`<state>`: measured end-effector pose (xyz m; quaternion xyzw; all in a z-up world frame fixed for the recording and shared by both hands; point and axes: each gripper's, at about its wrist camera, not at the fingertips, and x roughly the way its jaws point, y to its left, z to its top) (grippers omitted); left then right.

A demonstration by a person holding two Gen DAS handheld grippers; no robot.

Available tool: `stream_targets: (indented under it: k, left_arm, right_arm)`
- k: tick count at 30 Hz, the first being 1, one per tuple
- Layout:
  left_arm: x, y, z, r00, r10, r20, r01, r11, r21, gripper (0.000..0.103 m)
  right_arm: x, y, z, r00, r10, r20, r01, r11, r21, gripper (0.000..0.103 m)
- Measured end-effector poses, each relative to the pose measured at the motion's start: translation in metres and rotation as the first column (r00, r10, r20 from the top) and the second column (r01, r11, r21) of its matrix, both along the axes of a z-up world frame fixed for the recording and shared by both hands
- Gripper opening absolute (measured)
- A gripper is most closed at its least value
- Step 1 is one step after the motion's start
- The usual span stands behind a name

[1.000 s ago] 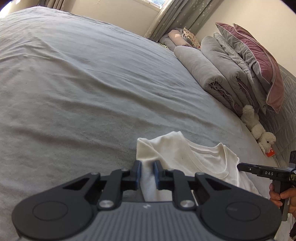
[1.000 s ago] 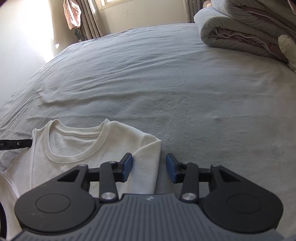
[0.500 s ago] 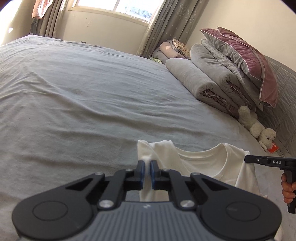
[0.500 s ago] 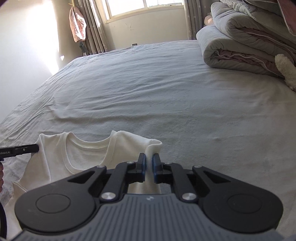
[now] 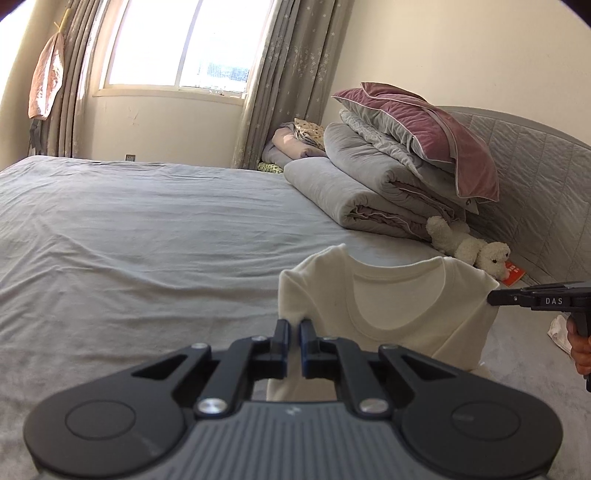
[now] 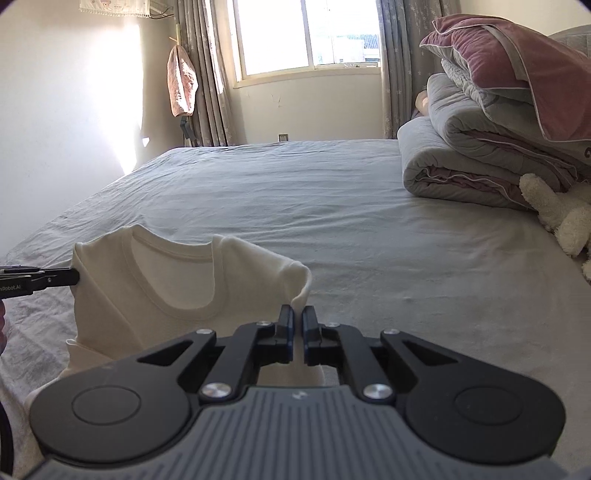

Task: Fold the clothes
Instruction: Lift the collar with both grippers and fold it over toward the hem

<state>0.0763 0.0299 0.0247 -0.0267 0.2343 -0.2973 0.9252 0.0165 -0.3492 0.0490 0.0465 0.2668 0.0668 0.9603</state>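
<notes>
A cream white T-shirt [image 5: 399,314] hangs lifted above the grey bed [image 5: 147,229], its round neckline sagging between two held shoulders. My left gripper [image 5: 294,325] is shut on one shoulder's edge, low in the left wrist view. My right gripper [image 6: 298,312] is shut on the other shoulder of the T-shirt [image 6: 147,295]. Each gripper shows in the other's view as a black tip at the cloth: the right gripper [image 5: 493,298], the left gripper [image 6: 75,277]. The shirt's lower part trails down behind the gripper bodies.
Folded grey quilts [image 5: 369,192] topped by a pink pillow [image 5: 436,129] sit by the padded headboard [image 5: 535,177]. A white plush toy [image 5: 469,247] and a red packet [image 5: 513,275] lie beside them. A window [image 6: 306,33] with curtains lies beyond the bed.
Both grippers closed on the shirt's shoulders and rose, lifting the shirt off the bed. The views tilted up from the bedsheet to the window and wall.
</notes>
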Motion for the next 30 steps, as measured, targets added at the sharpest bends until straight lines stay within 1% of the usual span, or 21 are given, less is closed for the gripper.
stream_targets:
  k: [6,9,12,13,14,16,19,20,22,23,24,25,26,27,28,29,30]
  left_arm:
    - [-0.046,0.009,-0.004,0.997,-0.058,0.051,0.055,0.997,0.055,0.005]
    - [-0.07,0.014,-0.014,0.994,-0.082,0.066,0.076,0.993,0.09,0.005]
    - [-0.088,0.02,-0.028,0.994,-0.09,0.064,0.082,0.989,0.125,0.004]
    - [-0.093,0.021,-0.034,0.994,-0.09,0.058,0.081,0.987,0.135,0.004]
    - [-0.097,0.023,-0.039,0.995,-0.087,0.05,0.079,0.986,0.144,0.002]
    - [-0.103,0.027,-0.05,0.997,-0.075,0.026,0.07,0.985,0.159,0.001]
    - [-0.109,0.032,-0.064,0.999,-0.05,-0.021,0.053,0.983,0.174,0.001]
    - [-0.111,0.034,-0.067,0.998,-0.045,-0.035,0.05,0.984,0.17,0.002]
    - [-0.115,0.039,-0.067,0.998,-0.031,-0.063,0.039,0.989,0.14,0.003]
    - [-0.117,0.042,-0.065,0.997,-0.027,-0.077,0.036,0.992,0.12,0.007]
    - [-0.118,0.044,-0.063,0.995,-0.026,-0.094,0.035,0.995,0.094,0.014]
    - [-0.117,0.047,-0.06,0.994,-0.024,-0.111,0.032,0.997,0.065,0.019]
    - [-0.116,0.05,-0.058,0.992,-0.019,-0.125,0.024,0.999,0.036,0.03]
    - [-0.115,0.052,-0.055,0.99,-0.013,-0.14,0.014,1.0,0.002,0.039]
    - [-0.112,0.054,-0.053,0.988,-0.009,-0.157,0.003,0.999,-0.036,0.041]
    - [-0.11,0.055,-0.051,0.984,-0.005,-0.177,-0.009,0.997,-0.075,0.043]
    - [-0.107,0.057,-0.049,0.981,0.0,-0.197,-0.022,0.993,-0.114,0.049]
  right_arm:
    - [-0.047,0.011,-0.005,0.999,0.013,0.033,-0.012,1.0,-0.017,0.005]
    - [-0.07,0.017,-0.012,0.998,0.02,0.052,-0.018,0.999,-0.034,0.005]
    - [-0.089,0.021,-0.024,0.998,0.022,0.06,-0.02,0.999,-0.047,0.005]
    - [-0.093,0.022,-0.029,0.998,0.022,0.056,-0.019,0.999,-0.046,0.005]
    - [-0.097,0.022,-0.034,0.998,0.021,0.051,-0.019,0.999,-0.044,0.005]
    - [-0.105,0.023,-0.045,0.999,0.022,0.028,-0.021,0.999,-0.039,0.005]
    - [-0.108,0.023,-0.064,0.999,0.015,-0.034,-0.016,0.999,-0.031,0.006]
    - [-0.11,0.022,-0.072,0.998,0.009,-0.064,-0.011,1.0,-0.027,0.006]
    - [-0.115,0.019,-0.078,0.996,-0.006,-0.088,0.005,1.0,-0.016,0.006]
    - [-0.117,0.018,-0.08,0.995,-0.014,-0.099,0.013,1.0,-0.009,0.008]
    - [-0.121,0.014,-0.08,0.995,-0.021,-0.102,0.023,1.0,0.018,0.013]
    - [-0.122,0.01,-0.078,0.994,-0.028,-0.102,0.034,0.998,0.06,0.013]
    - [-0.124,0.005,-0.077,0.994,-0.034,-0.103,0.044,0.994,0.102,0.014]
    - [-0.125,0.001,-0.075,0.994,-0.04,-0.104,0.055,0.988,0.143,0.014]
    - [-0.126,-0.003,-0.074,0.993,-0.046,-0.105,0.065,0.981,0.185,0.015]
    - [-0.128,-0.008,-0.072,0.993,-0.052,-0.107,0.075,0.971,0.226,0.02]
    - [-0.129,-0.012,-0.07,0.992,-0.059,-0.108,0.086,0.96,0.267,0.035]
